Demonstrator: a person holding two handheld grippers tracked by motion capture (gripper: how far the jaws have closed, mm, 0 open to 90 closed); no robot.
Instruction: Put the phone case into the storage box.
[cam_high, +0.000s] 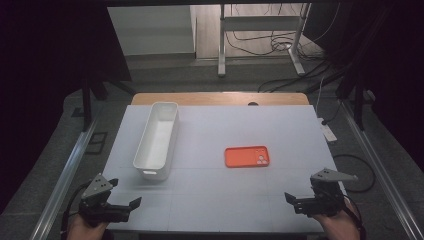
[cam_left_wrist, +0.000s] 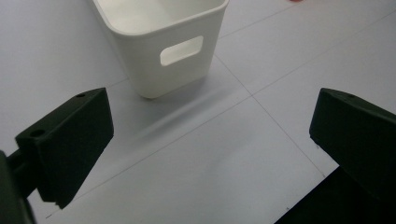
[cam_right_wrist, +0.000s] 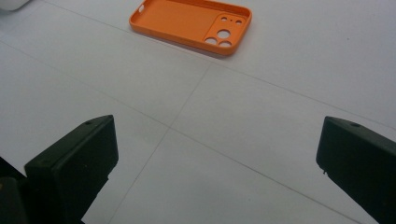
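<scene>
An orange phone case (cam_high: 247, 156) lies flat on the white table, inner side up, right of centre; it also appears at the top of the right gripper view (cam_right_wrist: 191, 22). A long white bin (cam_high: 157, 139) stands left of centre, its near end with a handle slot visible in the left gripper view (cam_left_wrist: 163, 42). My left gripper (cam_high: 131, 204) rests at the front left corner, open, nothing between its jaws (cam_left_wrist: 210, 154). My right gripper (cam_high: 292, 199) sits at the front right, open and holding nothing (cam_right_wrist: 215, 163), the case well ahead of it.
The white table top (cam_high: 210, 195) ends in a wooden strip (cam_high: 220, 98) at the far edge. Beyond it stand a metal desk frame (cam_high: 260, 30) and loose cables on the floor. Metal rails (cam_high: 65, 175) run along both sides of the table.
</scene>
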